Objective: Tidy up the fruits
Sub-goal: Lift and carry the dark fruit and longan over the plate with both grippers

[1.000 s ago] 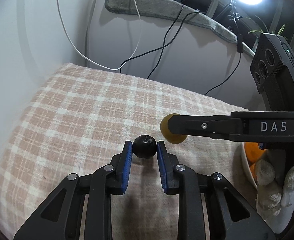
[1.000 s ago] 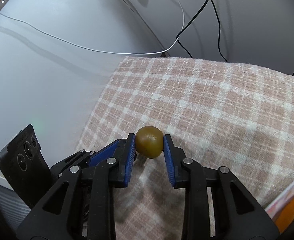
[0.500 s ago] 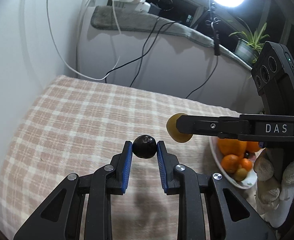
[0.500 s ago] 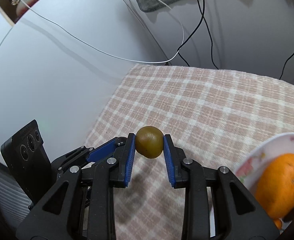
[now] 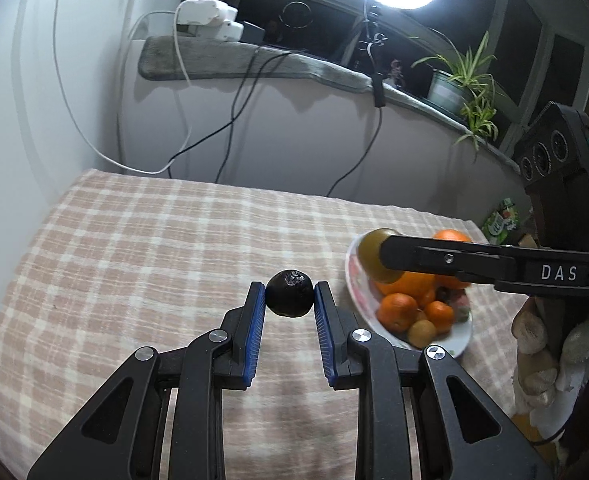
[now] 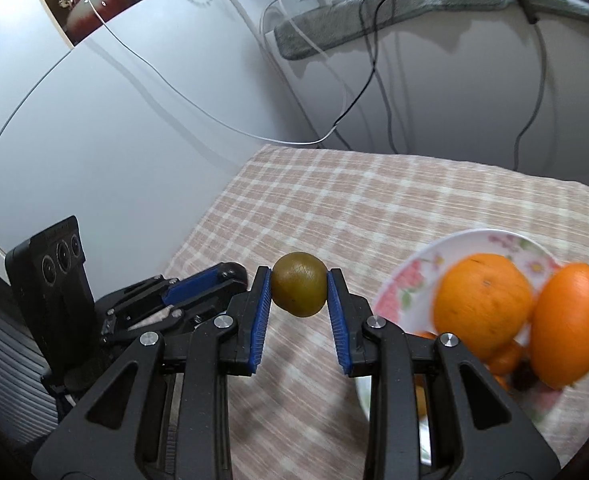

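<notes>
We see a checked pink tablecloth covering the table, with a floral fruit plate resting on it.

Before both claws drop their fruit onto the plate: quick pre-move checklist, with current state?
1. Left claw shut on the dark fruit, pads on both sides: ok.
2. Right claw shut on the olive-green fruit: ok.
3. Both fruits lifted clear of the checked cloth: ok.
4. Plate in view and upright on the cloth: ok.
5. Free spot on the plate between the oranges: cannot tell, the view is blurred and the pile looks full.
6. Claws apart from each other: ok.
</notes>
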A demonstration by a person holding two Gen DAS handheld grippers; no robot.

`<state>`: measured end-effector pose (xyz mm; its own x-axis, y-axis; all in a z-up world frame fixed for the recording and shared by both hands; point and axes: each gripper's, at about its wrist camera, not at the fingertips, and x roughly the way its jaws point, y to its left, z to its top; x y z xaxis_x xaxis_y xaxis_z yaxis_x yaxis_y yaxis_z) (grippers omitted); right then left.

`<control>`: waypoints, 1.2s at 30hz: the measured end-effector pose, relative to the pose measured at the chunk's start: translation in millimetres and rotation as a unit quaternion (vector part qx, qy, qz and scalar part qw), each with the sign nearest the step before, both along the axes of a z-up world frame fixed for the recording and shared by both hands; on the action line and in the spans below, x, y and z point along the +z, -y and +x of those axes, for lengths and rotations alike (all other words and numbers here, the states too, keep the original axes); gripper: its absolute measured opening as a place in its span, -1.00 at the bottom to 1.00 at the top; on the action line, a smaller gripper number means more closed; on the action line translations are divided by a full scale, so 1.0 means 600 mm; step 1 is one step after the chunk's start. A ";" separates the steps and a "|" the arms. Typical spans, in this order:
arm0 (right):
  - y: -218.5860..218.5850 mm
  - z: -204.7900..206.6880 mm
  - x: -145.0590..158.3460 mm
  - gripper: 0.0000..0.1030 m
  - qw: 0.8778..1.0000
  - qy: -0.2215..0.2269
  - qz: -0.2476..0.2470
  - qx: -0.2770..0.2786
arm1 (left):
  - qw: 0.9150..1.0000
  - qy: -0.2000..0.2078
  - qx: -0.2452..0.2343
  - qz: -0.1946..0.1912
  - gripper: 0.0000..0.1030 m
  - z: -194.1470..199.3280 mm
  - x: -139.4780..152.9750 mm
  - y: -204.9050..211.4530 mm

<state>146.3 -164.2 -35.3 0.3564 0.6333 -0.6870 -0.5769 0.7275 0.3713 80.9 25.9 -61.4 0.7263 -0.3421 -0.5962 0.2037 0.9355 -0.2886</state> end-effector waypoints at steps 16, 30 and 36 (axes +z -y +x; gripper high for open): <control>0.164 -0.029 -0.015 -0.43 0.997 0.010 0.007 -0.079 | 0.999 -0.008 -0.043 -0.015 -0.55 0.004 -0.011 0.075; 0.224 -0.052 -0.033 -0.43 0.994 0.020 -0.017 -0.107 | 0.998 -0.022 -0.066 -0.012 -0.55 0.020 -0.021 0.120; 0.234 -0.057 -0.044 -0.43 0.993 0.021 -0.025 -0.112 | 0.997 -0.026 -0.072 -0.006 -0.55 0.029 -0.024 0.135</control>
